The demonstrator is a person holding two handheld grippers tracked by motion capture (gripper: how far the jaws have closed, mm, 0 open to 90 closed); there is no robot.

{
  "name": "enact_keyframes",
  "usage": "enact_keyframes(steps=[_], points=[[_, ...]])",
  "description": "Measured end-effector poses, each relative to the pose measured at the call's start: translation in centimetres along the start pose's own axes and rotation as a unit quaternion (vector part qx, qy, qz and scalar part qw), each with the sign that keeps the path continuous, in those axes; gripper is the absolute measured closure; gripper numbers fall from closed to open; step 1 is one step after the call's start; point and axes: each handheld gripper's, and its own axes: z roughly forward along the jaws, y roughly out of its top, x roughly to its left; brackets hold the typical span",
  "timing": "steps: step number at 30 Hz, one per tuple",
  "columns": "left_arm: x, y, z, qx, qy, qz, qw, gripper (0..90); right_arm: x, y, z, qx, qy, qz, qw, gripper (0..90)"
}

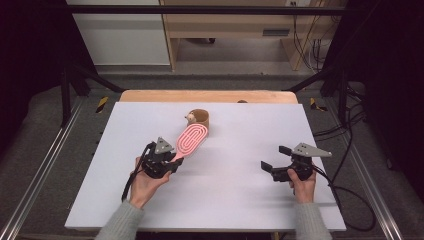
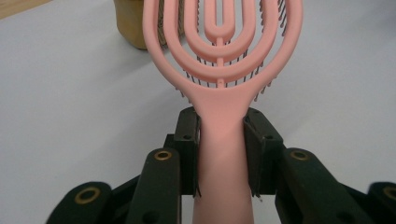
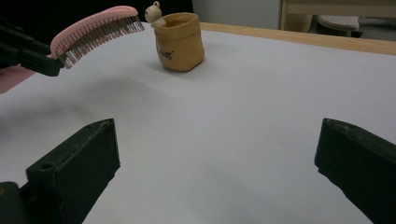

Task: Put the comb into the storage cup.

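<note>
A pink hairbrush with looped ribs and dark bristles is held off the white table, head pointing toward the far side. My left gripper is shut on its handle, both pads pressing its sides. From the right gripper view the brush hangs in the air, bristles down, left of a small tan pouch-shaped pot with a little animal figure at its rim. In the high view that pot stands just beyond the brush head. My right gripper is open above bare table at the right, nothing between its fingers.
The white board covers a wooden table whose far edge shows beyond it. Black frame posts and cables stand around the table, and a cable trails from the right gripper off the right side.
</note>
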Motion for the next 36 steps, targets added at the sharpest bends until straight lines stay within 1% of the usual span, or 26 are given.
enact_keyframes(steps=[2, 6, 7, 14, 17, 22, 30, 36], points=[[-0.1, 0.0, 0.0, -0.001, 0.000, 0.001, 1.0000, 69.3, 0.1, 0.2, 0.0, -0.006, 0.003, -0.001, 1.0000, 0.2], [-0.1, 0.1, 0.0, -0.003, 0.000, 0.001, 1.0000, 69.3, 0.4, 0.5, -0.1, -0.009, 0.007, 0.000, 0.9999, 0.2], [-0.1, 0.1, -0.1, -0.004, 0.000, 0.000, 1.0000, 69.3, 0.5, 0.6, -0.1, -0.011, 0.008, -0.003, 0.9999, 0.2], [-0.1, 0.3, -0.4, -0.014, 0.004, -0.003, 0.9999, 69.3, 1.1, 1.0, 0.2, -0.007, 0.011, -0.005, 0.9999, 0.2], [-0.2, 0.4, -0.6, -0.020, 0.005, -0.003, 0.9998, 69.3, 1.4, 1.2, 0.5, -0.007, 0.010, -0.002, 0.9999, 0.3], [-0.2, 0.4, -0.9, -0.029, 0.008, -0.005, 0.9995, 69.3, 2.2, 1.7, 1.0, -0.006, 0.015, -0.006, 0.9999, 0.2], [-0.3, 0.5, -1.1, -0.034, 0.010, -0.005, 0.9994, 69.3, 3.1, 2.3, 1.7, -0.009, 0.021, -0.004, 0.9997, 0.3], [-0.5, 0.6, -1.1, -0.038, 0.010, -0.004, 0.9992, 69.3, 3.8, 2.8, 2.3, -0.005, 0.025, -0.002, 0.9997, 0.3]])
